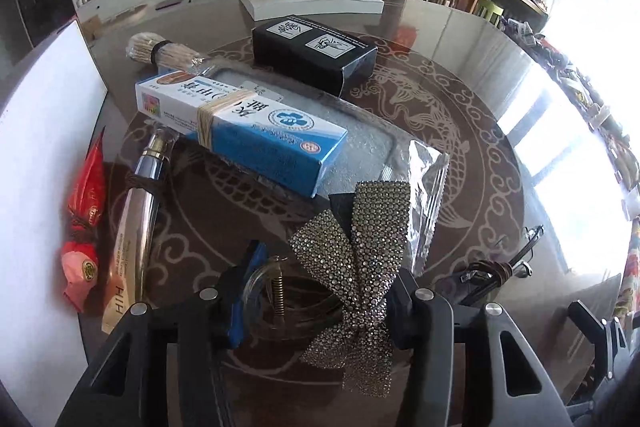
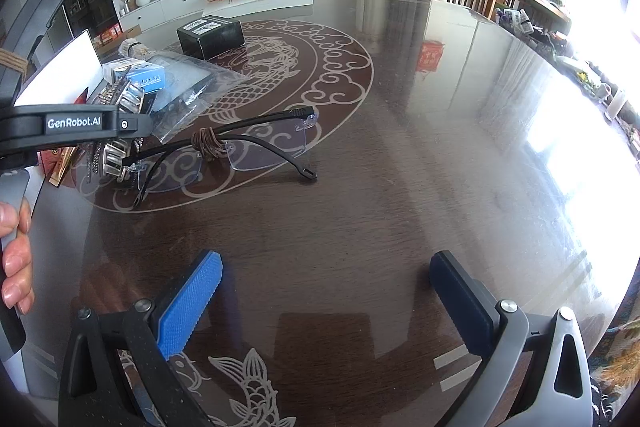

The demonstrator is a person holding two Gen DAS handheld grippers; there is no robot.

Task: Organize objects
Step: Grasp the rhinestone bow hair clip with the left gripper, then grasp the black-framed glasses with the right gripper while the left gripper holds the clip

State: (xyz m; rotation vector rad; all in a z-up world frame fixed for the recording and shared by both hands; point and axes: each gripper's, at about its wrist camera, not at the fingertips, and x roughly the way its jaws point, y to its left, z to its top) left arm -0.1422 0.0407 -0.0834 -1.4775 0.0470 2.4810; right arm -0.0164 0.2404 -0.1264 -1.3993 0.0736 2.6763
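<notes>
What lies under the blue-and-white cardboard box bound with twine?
The blue-and-white cardboard box rests on a clear plastic bag, its far end against a bundle of toothpicks. Whatever the bag holds beneath it is covered.

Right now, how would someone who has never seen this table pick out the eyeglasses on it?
Start at the round dark table with the pale dragon-and-cloud inlay. On the inlay's near edge, right of the clutter of boxes, lie the rimless eyeglasses with thin black arms. Unlike anything nearby, they have clear lenses and a brown cord wound around the bridge.
</notes>
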